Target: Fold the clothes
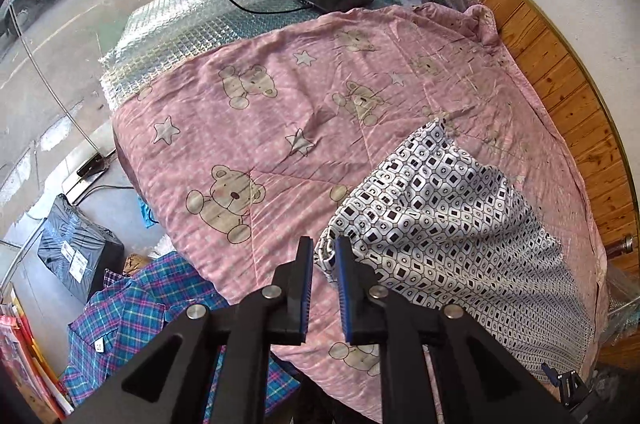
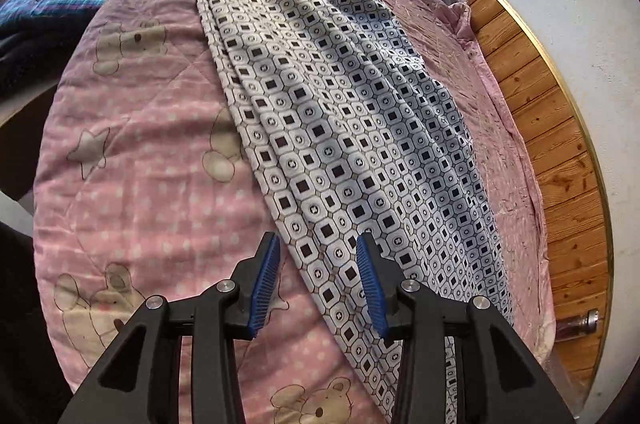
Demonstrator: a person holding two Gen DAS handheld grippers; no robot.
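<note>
Two claws are kept over one patterned cloth spread on the pink quilt. Left claw is narrowly parted beside a corner, empty; right claw is held wide astride the cloth, ungripped.

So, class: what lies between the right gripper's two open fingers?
In the right wrist view, the right gripper straddles the patterned black-and-white garment, lying on the pink bear quilt.
</note>
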